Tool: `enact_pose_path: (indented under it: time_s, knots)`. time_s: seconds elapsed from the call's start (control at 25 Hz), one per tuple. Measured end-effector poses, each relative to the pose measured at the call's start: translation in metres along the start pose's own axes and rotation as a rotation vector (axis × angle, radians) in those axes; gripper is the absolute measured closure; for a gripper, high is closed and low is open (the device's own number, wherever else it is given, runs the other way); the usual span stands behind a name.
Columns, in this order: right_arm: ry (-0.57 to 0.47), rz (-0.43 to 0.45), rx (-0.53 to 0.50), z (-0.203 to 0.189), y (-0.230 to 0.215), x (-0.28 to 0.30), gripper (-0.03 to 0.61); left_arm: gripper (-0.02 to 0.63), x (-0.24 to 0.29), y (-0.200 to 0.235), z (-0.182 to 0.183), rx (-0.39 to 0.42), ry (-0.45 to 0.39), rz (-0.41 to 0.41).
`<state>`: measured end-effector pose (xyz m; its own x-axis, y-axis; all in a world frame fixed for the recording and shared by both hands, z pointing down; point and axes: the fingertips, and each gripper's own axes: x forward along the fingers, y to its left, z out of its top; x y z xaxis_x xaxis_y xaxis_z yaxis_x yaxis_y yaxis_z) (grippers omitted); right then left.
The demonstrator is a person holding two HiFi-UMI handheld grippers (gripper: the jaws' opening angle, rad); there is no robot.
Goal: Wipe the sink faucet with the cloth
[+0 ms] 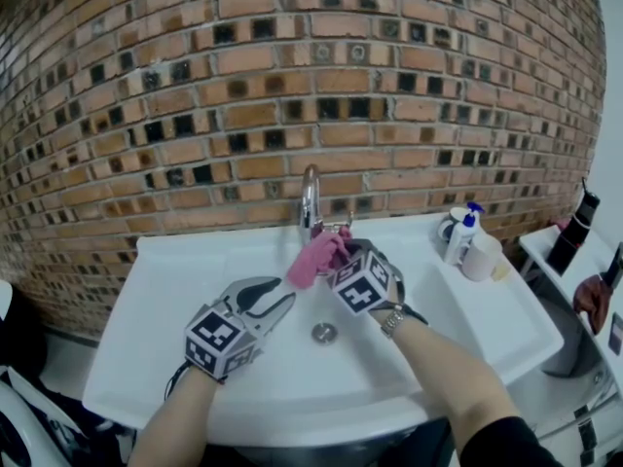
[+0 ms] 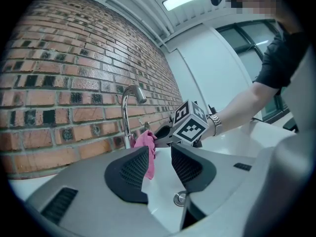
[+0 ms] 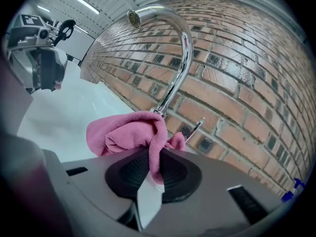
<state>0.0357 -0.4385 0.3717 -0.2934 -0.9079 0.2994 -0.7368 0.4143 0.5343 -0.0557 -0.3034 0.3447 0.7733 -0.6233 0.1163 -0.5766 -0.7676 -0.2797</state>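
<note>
A chrome gooseneck faucet (image 1: pixel 310 200) rises at the back of the white sink (image 1: pixel 185 280), against the brick wall. My right gripper (image 1: pixel 343 254) is shut on a pink cloth (image 1: pixel 318 258), which hangs bunched against the faucet's lower stem. In the right gripper view the cloth (image 3: pixel 129 132) is pinched between the pads and drapes left of the faucet (image 3: pixel 180 48), beside its small lever (image 3: pixel 196 129). My left gripper (image 1: pixel 274 298) hovers over the basin to the left, open and empty. Its view looks past its open gripper (image 2: pixel 159 156) at the cloth (image 2: pixel 147 149) and faucet (image 2: pixel 126 113).
A drain (image 1: pixel 324 333) sits in the basin below both grippers. A soap pump bottle (image 1: pixel 461 233) and a white cup (image 1: pixel 481 258) stand on the sink's right ledge. A dark bottle (image 1: pixel 572 232) rests on a shelf at the far right.
</note>
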Motion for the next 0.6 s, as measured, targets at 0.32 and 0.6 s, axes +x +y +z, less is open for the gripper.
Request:
enact_pose_path:
  time_s: [0.32,0.6]
  knots:
    - [0.034,-0.019,0.018,-0.013,-0.010,-0.004,0.523,0.463,0.000,-0.001,0.000,-0.001,-0.002,-0.002]
    - [0.062,-0.046,0.060,-0.030,-0.025,-0.001,0.523,0.463,0.001,-0.002,0.000,0.000,0.001,-0.006]
